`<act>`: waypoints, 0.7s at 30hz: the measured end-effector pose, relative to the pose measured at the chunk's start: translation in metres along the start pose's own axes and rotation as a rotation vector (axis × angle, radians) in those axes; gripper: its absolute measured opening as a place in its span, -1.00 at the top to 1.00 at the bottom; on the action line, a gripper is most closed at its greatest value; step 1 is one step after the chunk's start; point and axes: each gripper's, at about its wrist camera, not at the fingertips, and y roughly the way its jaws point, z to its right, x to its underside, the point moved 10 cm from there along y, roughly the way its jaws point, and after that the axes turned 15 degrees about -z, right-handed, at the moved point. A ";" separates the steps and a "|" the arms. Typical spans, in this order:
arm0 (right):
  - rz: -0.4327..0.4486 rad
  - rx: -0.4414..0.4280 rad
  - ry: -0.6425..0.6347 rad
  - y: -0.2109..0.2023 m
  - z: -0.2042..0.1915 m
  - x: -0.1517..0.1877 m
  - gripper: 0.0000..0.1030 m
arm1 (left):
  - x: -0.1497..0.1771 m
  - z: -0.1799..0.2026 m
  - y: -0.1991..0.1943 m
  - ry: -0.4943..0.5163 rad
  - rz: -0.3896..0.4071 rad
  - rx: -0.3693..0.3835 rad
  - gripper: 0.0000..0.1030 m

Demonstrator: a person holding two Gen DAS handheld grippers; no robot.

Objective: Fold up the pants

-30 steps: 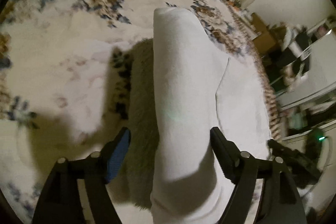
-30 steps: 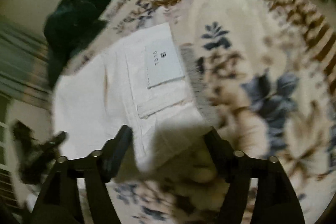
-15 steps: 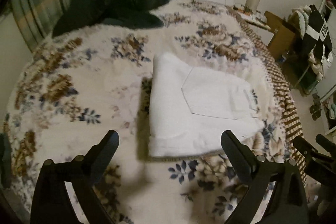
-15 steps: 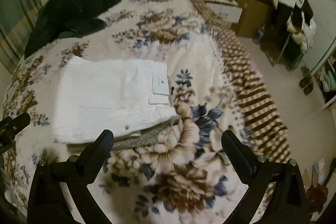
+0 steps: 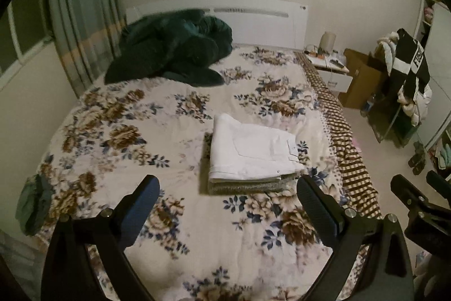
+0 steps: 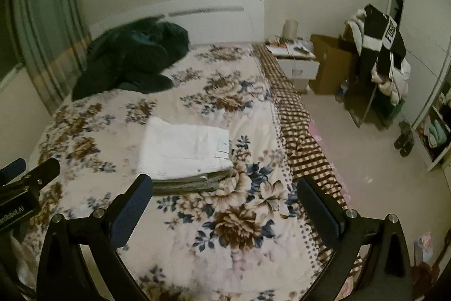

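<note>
White pants (image 5: 251, 153) are lying folded into a neat rectangle on top of a grey folded garment (image 5: 248, 186), near the right side of the bed's floral blanket (image 5: 118, 137). I am holding my left gripper (image 5: 228, 195) above the blanket, well back from the stack, its fingers (image 5: 142, 200) spreading wide and gripping nothing. My right gripper (image 6: 225, 193) is hovering likewise, fingers (image 6: 315, 205) gaping wide and empty. Dark green bedding (image 5: 172, 50) is sitting bunched by the white headboard (image 5: 253, 19)
</note>
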 end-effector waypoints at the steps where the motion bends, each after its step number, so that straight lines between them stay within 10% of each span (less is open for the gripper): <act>1: 0.014 0.000 -0.010 -0.018 -0.001 0.006 -1.00 | 0.005 0.000 -0.014 -0.005 0.009 -0.005 -0.93; 21: 0.090 -0.034 -0.044 -0.201 -0.007 0.081 -1.00 | 0.072 -0.011 -0.118 -0.037 0.049 -0.030 -0.94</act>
